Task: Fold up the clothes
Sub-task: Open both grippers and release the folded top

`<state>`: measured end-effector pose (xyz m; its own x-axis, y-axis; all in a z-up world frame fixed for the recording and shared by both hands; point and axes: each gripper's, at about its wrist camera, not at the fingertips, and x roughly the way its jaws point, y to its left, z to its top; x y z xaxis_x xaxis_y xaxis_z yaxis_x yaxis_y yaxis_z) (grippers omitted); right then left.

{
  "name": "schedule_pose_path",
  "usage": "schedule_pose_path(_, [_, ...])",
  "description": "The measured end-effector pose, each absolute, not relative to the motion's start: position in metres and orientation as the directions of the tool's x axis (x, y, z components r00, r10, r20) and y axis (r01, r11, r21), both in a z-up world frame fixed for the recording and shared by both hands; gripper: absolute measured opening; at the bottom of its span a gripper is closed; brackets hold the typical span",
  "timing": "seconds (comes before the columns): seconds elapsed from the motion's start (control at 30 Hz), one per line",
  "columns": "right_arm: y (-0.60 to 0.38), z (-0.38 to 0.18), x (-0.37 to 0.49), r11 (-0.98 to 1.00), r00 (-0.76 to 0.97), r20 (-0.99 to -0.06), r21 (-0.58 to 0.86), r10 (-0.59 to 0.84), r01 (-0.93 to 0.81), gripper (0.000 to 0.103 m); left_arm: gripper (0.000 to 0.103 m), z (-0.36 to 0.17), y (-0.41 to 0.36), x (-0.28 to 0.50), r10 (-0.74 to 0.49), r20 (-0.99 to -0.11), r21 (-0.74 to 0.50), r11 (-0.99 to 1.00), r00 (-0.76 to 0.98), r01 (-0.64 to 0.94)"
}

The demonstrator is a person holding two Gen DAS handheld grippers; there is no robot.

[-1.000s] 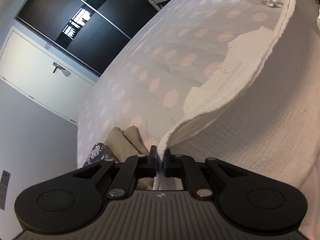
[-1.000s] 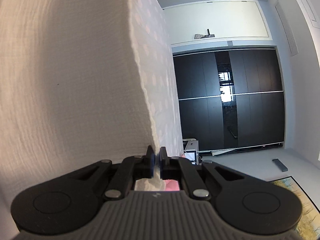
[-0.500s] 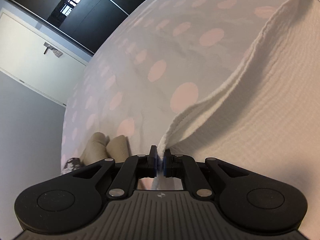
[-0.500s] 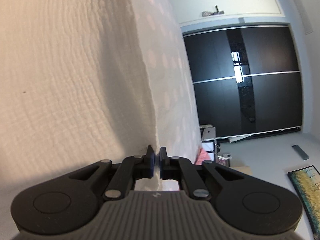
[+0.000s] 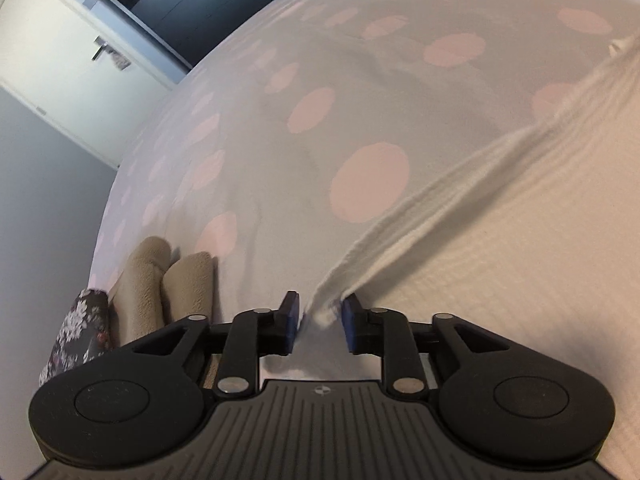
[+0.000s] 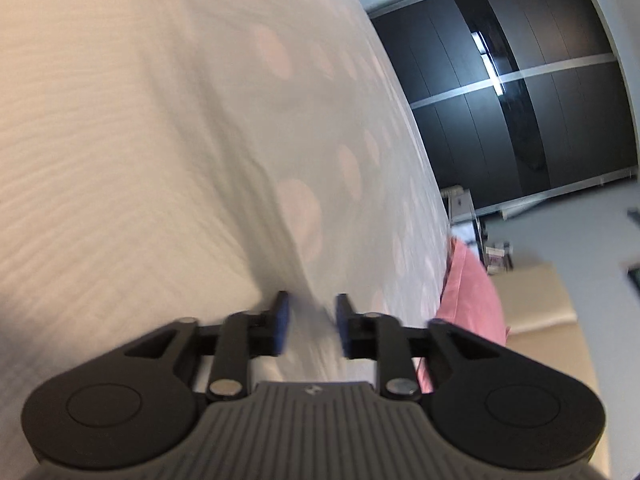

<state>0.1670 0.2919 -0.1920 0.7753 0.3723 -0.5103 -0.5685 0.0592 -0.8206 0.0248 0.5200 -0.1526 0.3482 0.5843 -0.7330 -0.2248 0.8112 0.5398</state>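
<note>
Your left claw (image 5: 319,322) stands apart, a corner of the cream textured cloth (image 5: 520,248) loose between its pads. Your right claw (image 6: 308,322) gapes, gripping nothing, the cloth just beside it. Beyond lie the pink-dotted bedspread (image 5: 320,80), the dark wardrobe (image 6: 520,92).
</note>
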Motion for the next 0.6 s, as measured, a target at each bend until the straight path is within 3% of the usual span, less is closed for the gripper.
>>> schedule_pose_path(0.23, [0.281,-0.143,0.187,0.253,0.775,-0.546,-0.739,0.320,-0.625,0.033,0.026,-0.117,0.515,-0.005,0.609,-0.717,0.530,0.792,0.339,-0.303])
schedule_pose_path(0.6, [0.166,-0.107,0.139,0.556,0.588,-0.743,-0.356,0.319,-0.751,0.038,0.028,-0.067,0.475,-0.128,0.407,-0.825,0.231,0.876,0.393,-0.424])
